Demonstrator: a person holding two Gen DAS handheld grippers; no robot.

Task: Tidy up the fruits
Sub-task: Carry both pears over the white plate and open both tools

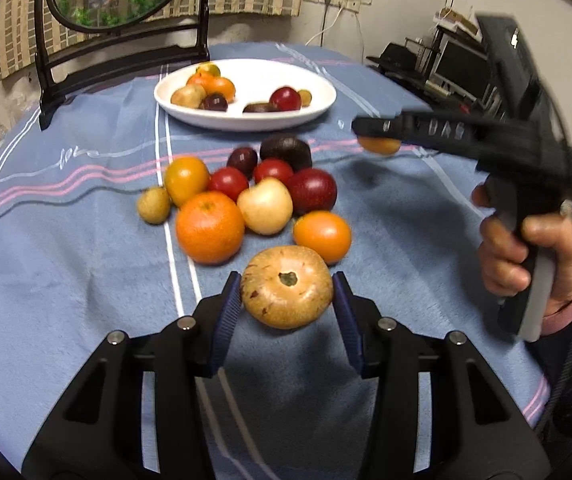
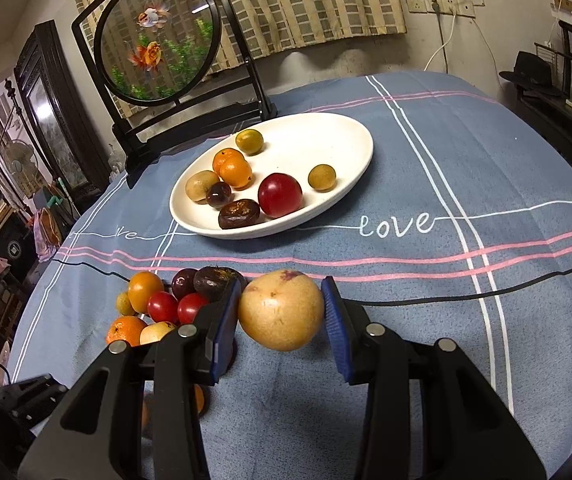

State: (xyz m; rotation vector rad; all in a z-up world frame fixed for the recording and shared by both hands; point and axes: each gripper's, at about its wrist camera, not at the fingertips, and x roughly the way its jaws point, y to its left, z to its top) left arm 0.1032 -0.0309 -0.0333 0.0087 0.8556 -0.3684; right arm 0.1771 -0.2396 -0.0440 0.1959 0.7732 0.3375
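Tan fruit (image 1: 286,304), stem scar facing the camera: gripped in the left hand-held gripper (image 1: 286,290), one blue pad against each side. Located at the near edge of the loose pile (image 1: 246,196), just above the blue tablecloth (image 1: 66,280); contact with the cloth cannot be determined.

Yellow fruit (image 2: 282,320) with purple blotches: clamped in the right hand-held gripper (image 2: 282,305), pads touching both flanks. Held clear of the table, to the right of the pile and short of the white plate (image 2: 349,184). Handle enclosed by a person's hand (image 1: 525,248), seen blurred in the left wrist view.

Loose pile on the table: large orange (image 1: 210,228), pale cream fruit (image 1: 264,206), dark red fruit (image 1: 311,192), two red tomatoes (image 1: 228,183), several smaller orange, yellow, tan and dark purple pieces, mostly touching one another.

White plate, oval, beyond the pile. Contents, eight pieces:
- red fruit (image 2: 280,195)
- dark brown fruit (image 2: 239,214), touching the red one
- small dark purple fruit (image 2: 218,194)
- tan fruit on the plate (image 2: 201,186)
- two small oranges (image 2: 234,172)
- two greenish-yellow fruits (image 2: 321,177), set apart from the rest

Behind the plate: round goldfish screen (image 2: 158,40) on a black stand.
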